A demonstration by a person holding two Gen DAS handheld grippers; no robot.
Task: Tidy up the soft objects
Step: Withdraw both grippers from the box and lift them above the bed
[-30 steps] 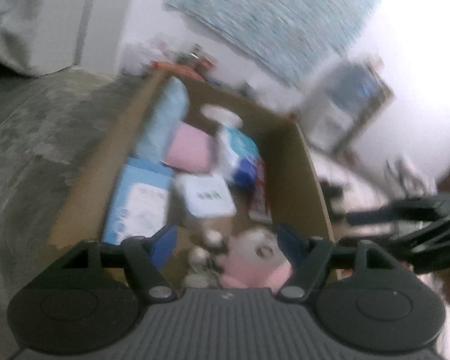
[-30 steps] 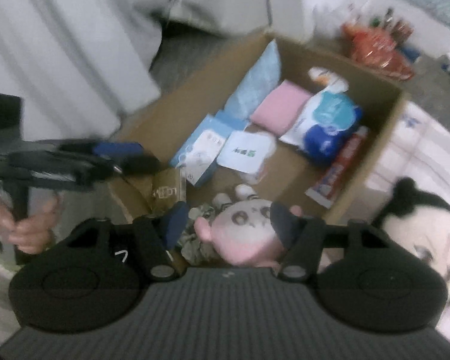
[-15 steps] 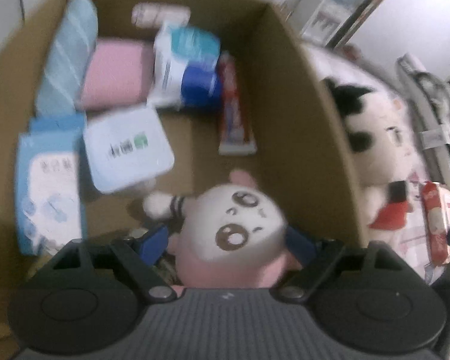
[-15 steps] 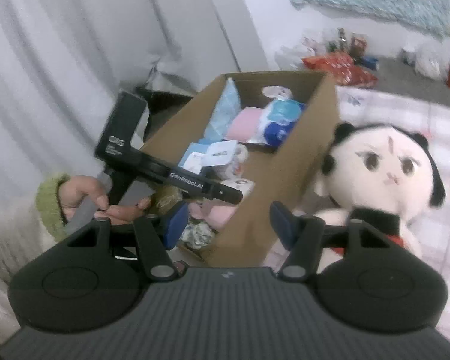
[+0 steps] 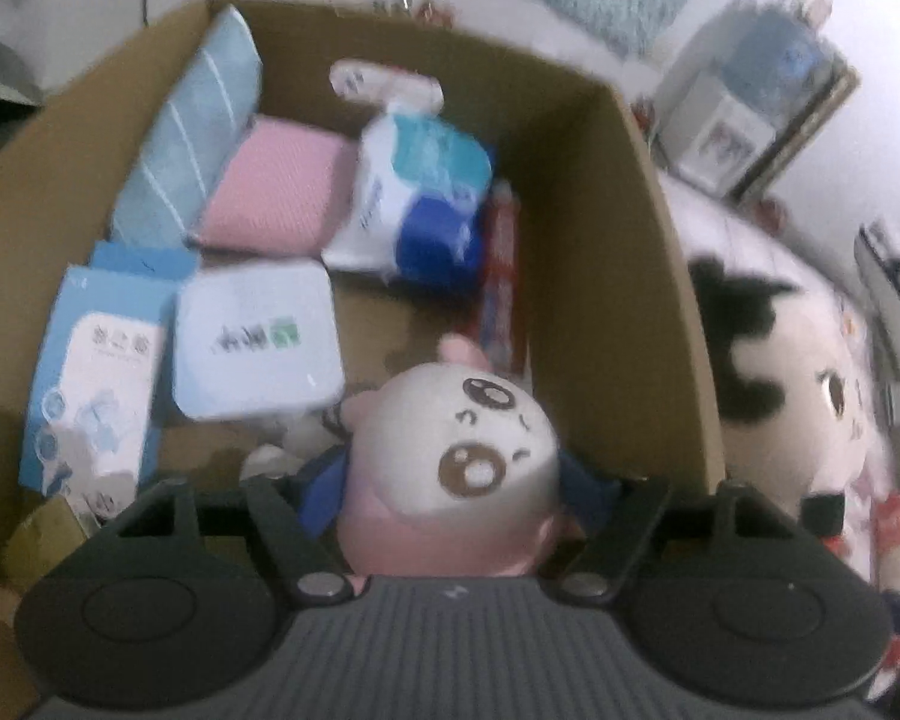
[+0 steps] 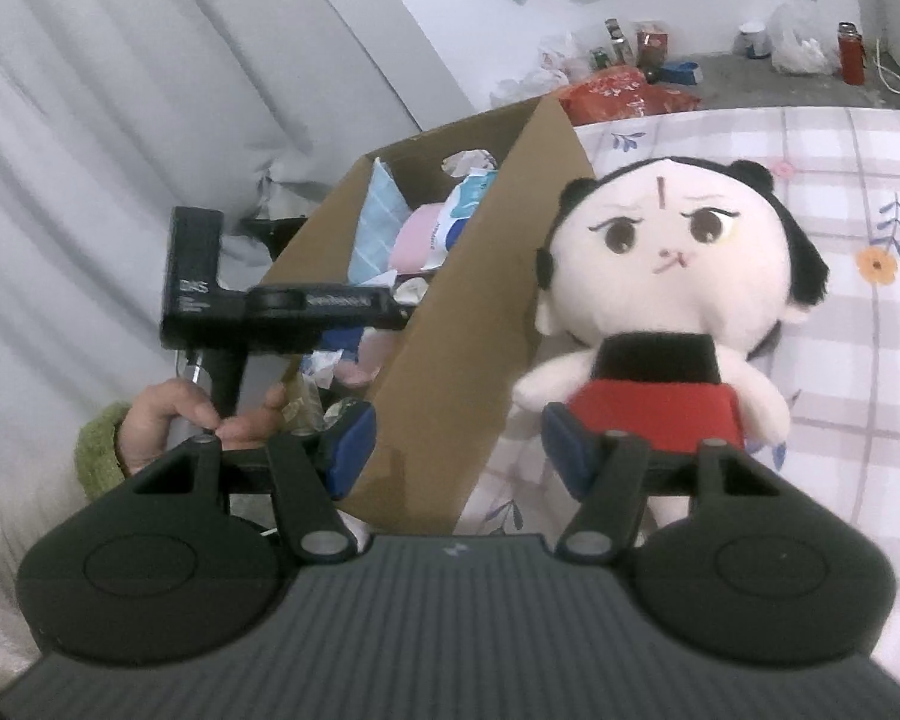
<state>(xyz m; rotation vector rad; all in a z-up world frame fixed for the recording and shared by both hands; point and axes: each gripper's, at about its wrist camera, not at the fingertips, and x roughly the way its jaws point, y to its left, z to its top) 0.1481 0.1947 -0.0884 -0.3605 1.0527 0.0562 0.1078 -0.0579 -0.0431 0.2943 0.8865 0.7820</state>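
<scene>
The pink plush toy (image 5: 450, 480) sits between the blue fingertips of the left gripper (image 5: 450, 483), which is closed on its sides; its white face with brown eyes turns up toward the camera. It is held inside the cardboard box (image 5: 618, 276), near the box's 6 o'clock edge in the left wrist view. Just beside it, at 10 o'clock, lies a white wipes pack (image 5: 255, 342), with a blue-and-white packet (image 5: 99, 384) farther out at 9 o'clock. Toward 12 o'clock lie a blue-and-white tissue pack (image 5: 420, 210), a pink cloth (image 5: 270, 192) and a light blue striped pillow (image 5: 192, 138) leaning on the box's left wall. A red tube (image 5: 501, 276) lies along the right wall, at 1 o'clock from the toy.

Outside the box, touching its right wall, a black-haired doll (image 6: 672, 300) in a red dress sits on a checked bedsheet (image 6: 858, 390). The right gripper (image 6: 456, 450) hangs open and empty, its fingertips straddling the box's near corner, the doll at 1 o'clock from it. In the right wrist view, at 9 o'clock, a hand (image 6: 174, 420) in a green sleeve holds the handle of the left gripper's black body.
</scene>
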